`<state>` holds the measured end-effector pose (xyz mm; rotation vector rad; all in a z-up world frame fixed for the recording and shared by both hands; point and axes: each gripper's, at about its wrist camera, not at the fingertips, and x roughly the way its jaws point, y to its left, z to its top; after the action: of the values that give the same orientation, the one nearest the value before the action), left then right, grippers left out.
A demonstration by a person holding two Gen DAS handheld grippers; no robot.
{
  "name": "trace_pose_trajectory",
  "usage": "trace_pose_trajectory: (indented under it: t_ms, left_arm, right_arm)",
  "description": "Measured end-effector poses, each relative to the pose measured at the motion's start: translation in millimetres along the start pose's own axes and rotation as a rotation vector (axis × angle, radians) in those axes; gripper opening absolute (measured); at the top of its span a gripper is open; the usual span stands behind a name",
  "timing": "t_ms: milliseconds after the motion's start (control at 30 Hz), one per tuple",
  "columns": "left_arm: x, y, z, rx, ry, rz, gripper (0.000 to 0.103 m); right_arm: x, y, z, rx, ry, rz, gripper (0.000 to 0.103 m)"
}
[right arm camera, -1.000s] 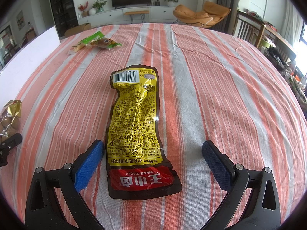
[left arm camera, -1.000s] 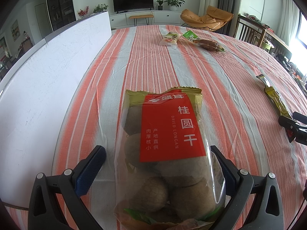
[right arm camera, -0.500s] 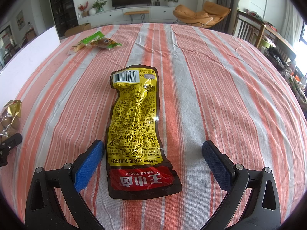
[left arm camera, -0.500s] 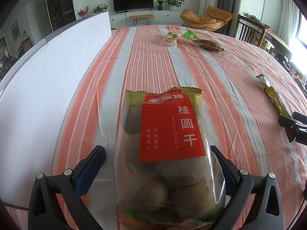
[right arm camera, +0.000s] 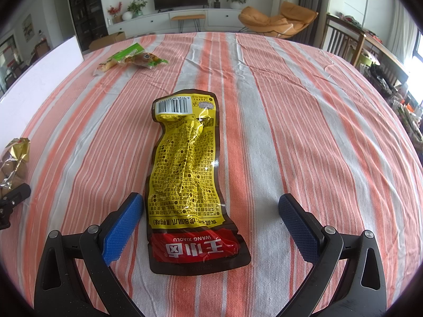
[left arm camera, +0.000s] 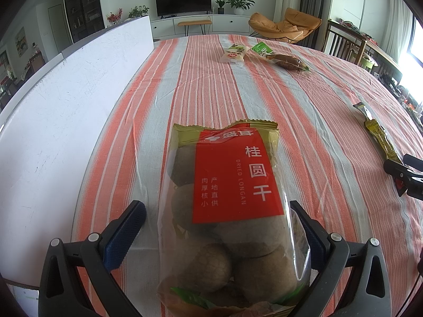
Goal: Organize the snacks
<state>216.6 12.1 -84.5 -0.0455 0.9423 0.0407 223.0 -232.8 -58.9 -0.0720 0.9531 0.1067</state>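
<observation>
Lying flat on the striped worktop (right arm camera: 304, 121), the yellow pouch (right arm camera: 187, 169) sits between the spread right tongs (right arm camera: 211, 222): thin, slick and limp, best pinched at its red 6 o'clock seal. Left tongs (left arm camera: 215, 227), also spread, straddle the lumpy, crinkly longan bag (left arm camera: 227, 211).

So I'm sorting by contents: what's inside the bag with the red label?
Round brown dried fruits show through the clear part of the bag, lying between the open left gripper. The red label hides the rest.
</observation>
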Motion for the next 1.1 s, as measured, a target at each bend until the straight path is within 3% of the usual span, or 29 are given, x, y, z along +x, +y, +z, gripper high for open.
trace_pose_trajectory:
  t_ms: [867, 967, 1100]
  left_arm:
    - [0.0, -0.2, -0.1, 0.000, 0.000, 0.001, 0.103]
    - [-0.1, -0.6, -0.4, 0.000, 0.000, 0.000, 0.103]
    - [0.0, -0.6, -0.4, 0.000, 0.000, 0.000, 0.103]
  right_arm:
    - [0.8, 0.1, 0.6, 0.001, 0.000, 0.000, 0.103]
    - [-1.0, -4.5, 5.1, -0.021, 0.050, 0.040, 0.100]
    - [-19.6, -24.6, 17.2, 0.055, 0.062, 0.124, 0.102]
